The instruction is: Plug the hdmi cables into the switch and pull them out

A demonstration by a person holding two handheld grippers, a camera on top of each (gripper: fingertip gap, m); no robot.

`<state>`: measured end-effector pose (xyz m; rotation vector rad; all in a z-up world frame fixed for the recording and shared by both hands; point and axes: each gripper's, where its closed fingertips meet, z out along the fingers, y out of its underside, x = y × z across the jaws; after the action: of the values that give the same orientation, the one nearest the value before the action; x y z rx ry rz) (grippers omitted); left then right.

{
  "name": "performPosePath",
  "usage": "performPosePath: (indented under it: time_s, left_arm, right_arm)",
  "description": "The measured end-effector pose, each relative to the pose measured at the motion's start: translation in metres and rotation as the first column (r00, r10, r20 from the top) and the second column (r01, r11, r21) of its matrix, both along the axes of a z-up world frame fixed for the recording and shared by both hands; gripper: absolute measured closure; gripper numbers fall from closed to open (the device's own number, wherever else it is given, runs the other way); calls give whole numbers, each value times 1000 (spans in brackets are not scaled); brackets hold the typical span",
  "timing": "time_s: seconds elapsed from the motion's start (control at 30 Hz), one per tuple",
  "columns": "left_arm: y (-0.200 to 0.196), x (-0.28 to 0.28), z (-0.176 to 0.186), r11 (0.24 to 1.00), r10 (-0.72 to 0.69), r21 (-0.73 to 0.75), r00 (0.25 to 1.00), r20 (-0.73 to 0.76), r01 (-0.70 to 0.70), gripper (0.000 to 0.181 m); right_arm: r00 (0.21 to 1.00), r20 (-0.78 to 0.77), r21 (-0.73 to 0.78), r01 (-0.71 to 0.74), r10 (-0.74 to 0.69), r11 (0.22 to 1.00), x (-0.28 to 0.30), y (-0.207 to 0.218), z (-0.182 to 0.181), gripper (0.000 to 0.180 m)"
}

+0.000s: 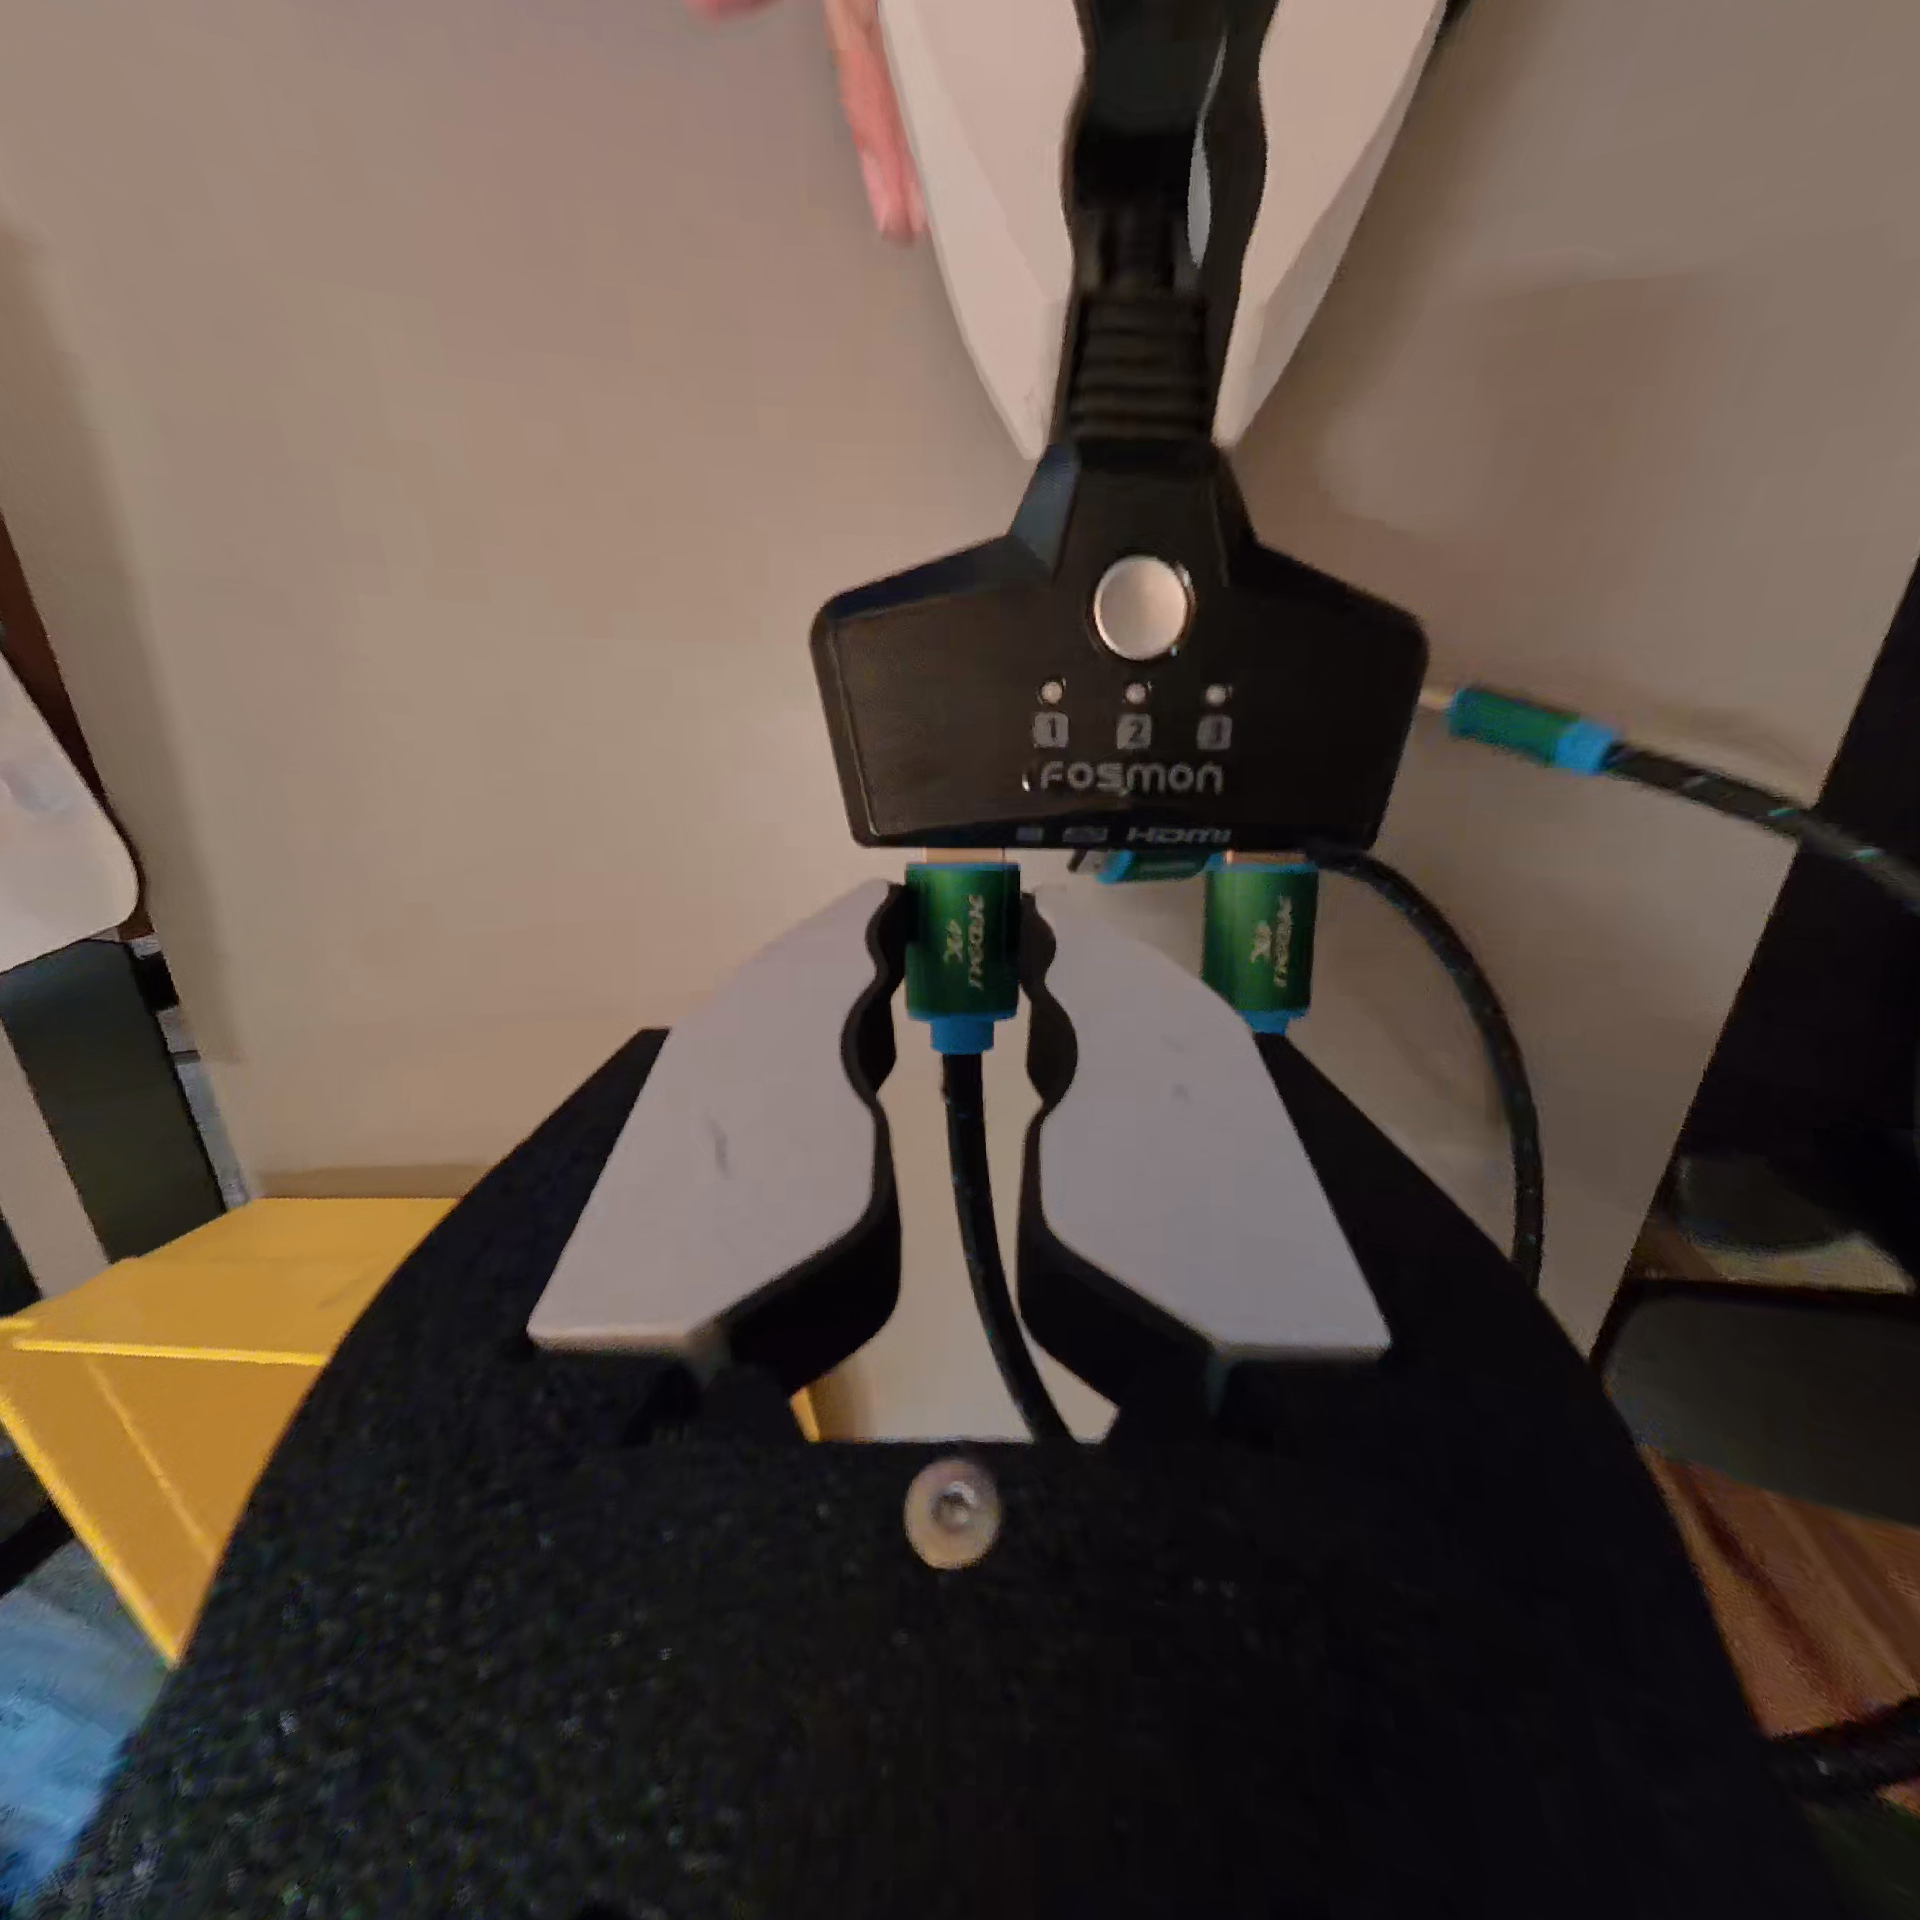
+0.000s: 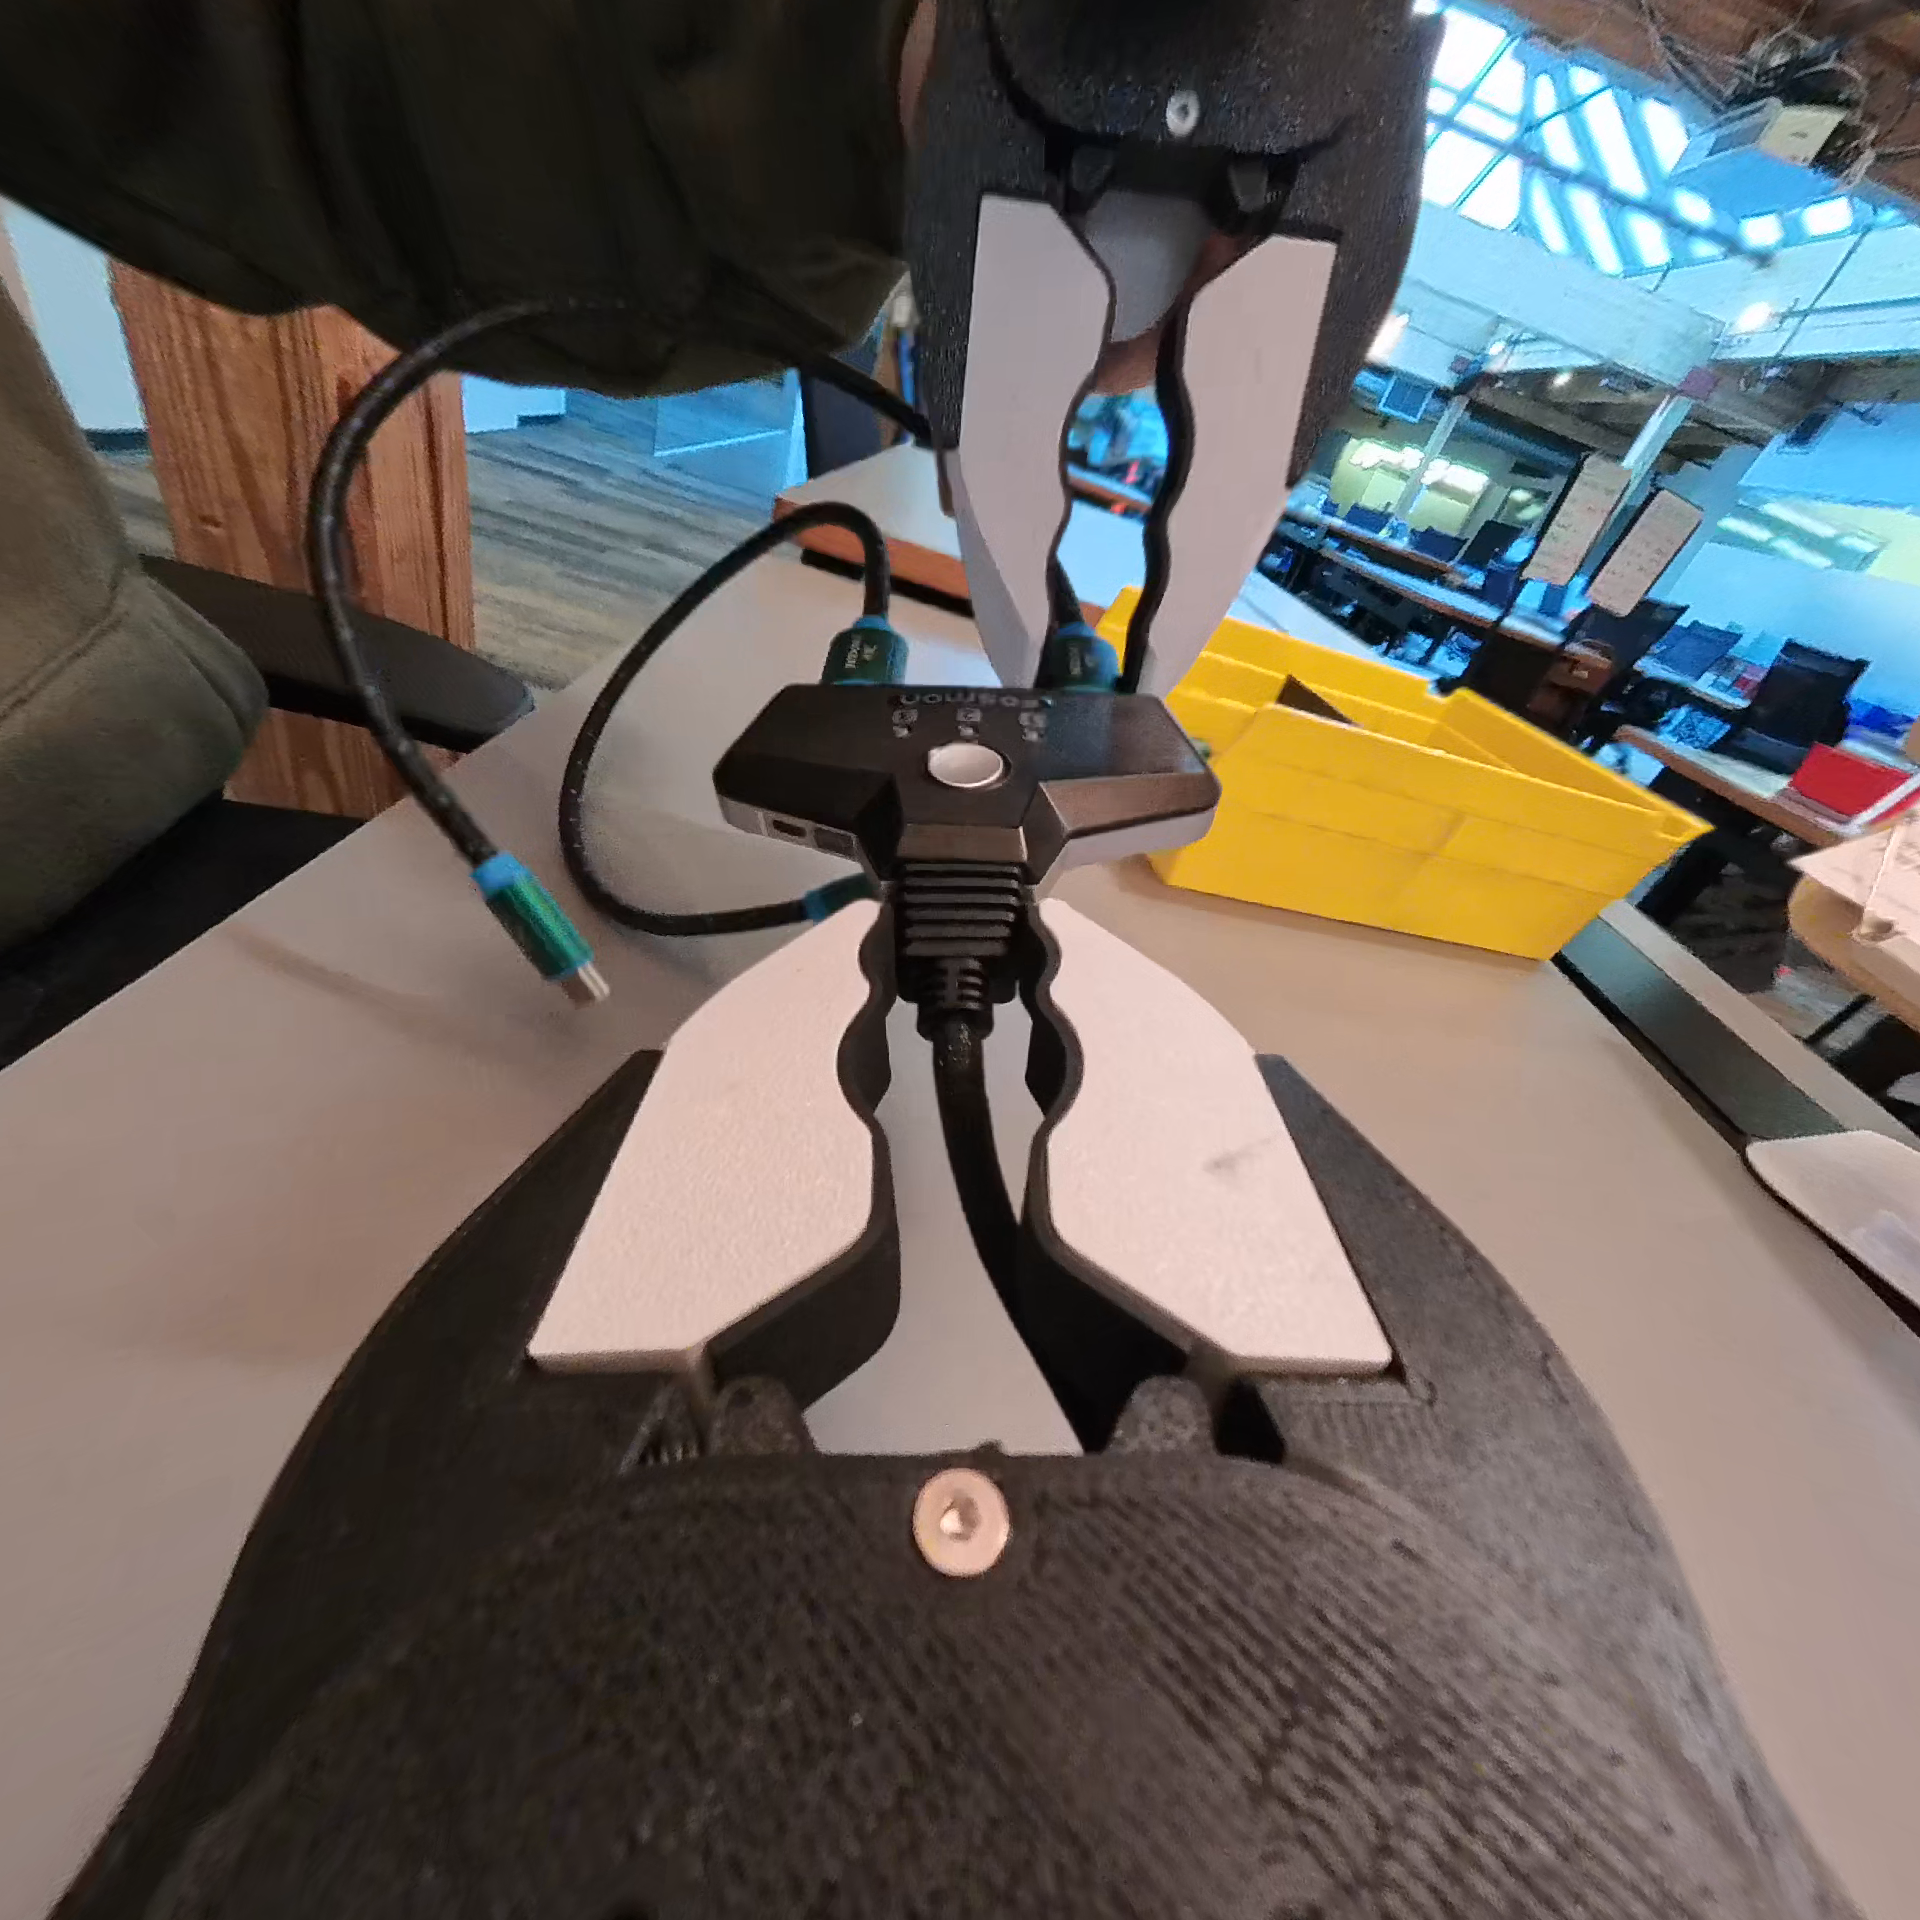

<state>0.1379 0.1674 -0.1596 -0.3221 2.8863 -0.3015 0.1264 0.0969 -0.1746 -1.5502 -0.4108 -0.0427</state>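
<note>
Firmly, left gripper (image 1: pixel 961 940) around green plug (image 1: pixel 958 951)

Left tongs (image 1: pixel 961 935) clamp a green plug; right tongs (image 2: pixel 961 951) clamp the ribbed collar, facing

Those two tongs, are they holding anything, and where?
Left tongs pinch a green metal HDMI plug by its sides; right tongs clamp the black plastic switch at its ribbed cable collar.
</note>
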Motion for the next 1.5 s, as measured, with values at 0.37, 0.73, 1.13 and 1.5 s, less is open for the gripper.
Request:
performPosePath:
  time_s: [0.37,0.73,1.13,1.5]
  left_arm:
    - [127,-6,164,675,678,-678,607,415,-291,128]
    - [262,-58,29,289,941,-833,301,155,-473,126]
    - [140,18,-9,379,809,-844,579,103,-379,129]
    - [59,63,-16,448,716,-848,682,149,-285,134]
  right_arm:
    - [980,-45,110,196,-192,974,24,8,24,158]
    - [974,14,287,212,-225,934,21,20,151,158]
    - [801,53,713,387,-596,584,137,-139,348,158]
    - [563,-484,625,758,-670,186,248,-289,193,158]
